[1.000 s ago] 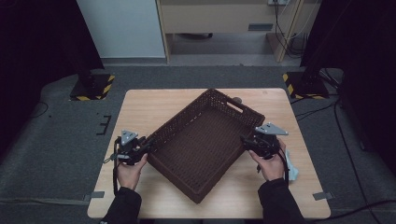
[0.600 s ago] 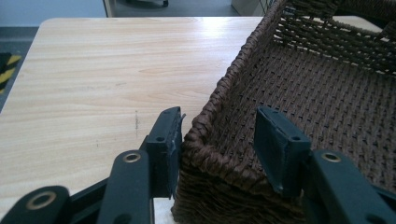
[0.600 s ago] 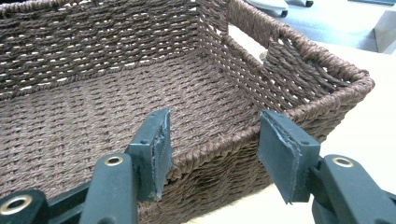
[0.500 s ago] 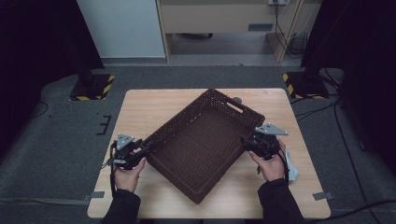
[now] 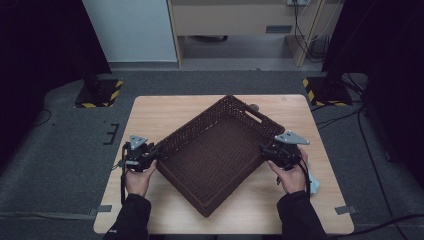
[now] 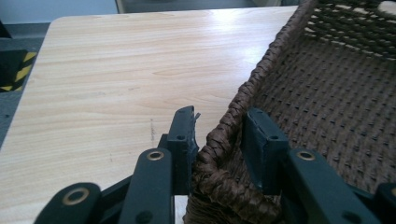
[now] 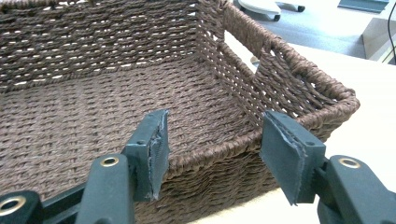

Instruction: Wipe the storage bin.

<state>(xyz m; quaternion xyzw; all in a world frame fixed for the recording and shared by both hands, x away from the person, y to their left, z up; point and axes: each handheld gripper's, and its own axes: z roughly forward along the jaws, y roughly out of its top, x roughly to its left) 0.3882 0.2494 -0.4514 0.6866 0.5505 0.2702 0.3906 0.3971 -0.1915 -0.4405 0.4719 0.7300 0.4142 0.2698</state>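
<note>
basket: A big brown woven basket [image 5: 220, 152] sits in the middle of the bench [image 5: 165, 112]. It is turned so one corner points at the person. It rests flat on the wood and has nothing in it.

basket handle: A slot to hold it by is cut in the far wall [image 7: 261, 58], away from both tongs.

left tongs: The left tongs [image 6: 217, 142] are at the basket's left corner. The woven rim [image 6: 224, 130] sits right between the two jaws, one jaw outside and one inside. The jaws have just been closing on it. In the left gripper view the outside jaw looks to be touching the weave, but a thin gap still seems to show by the inside one, so I would not call it a firm pinch yet.

right tongs: The right tongs [image 7: 212, 149] hang at the basket's right wall. The jaws stand wide apart and have just opened a bit more. The rim [image 7: 219, 151] is seen between them but sits past the pads, so nothing is gripped.

hands: In the high view the person's left hand [image 5: 139, 176] and right hand [image 5: 291, 175] each hold a tool at either side of the basket.

done: Both tongs are lined up at the two sides of the basket. The left one is almost on.

left to do: The left pinch must get tight. The right tongs must slide over the rim and squeeze. Then the basket can be lifted or moved, I think.

around: A small white thing [image 7: 259, 7] lies on the bench behind the basket. I cannot tell what it is.
</note>
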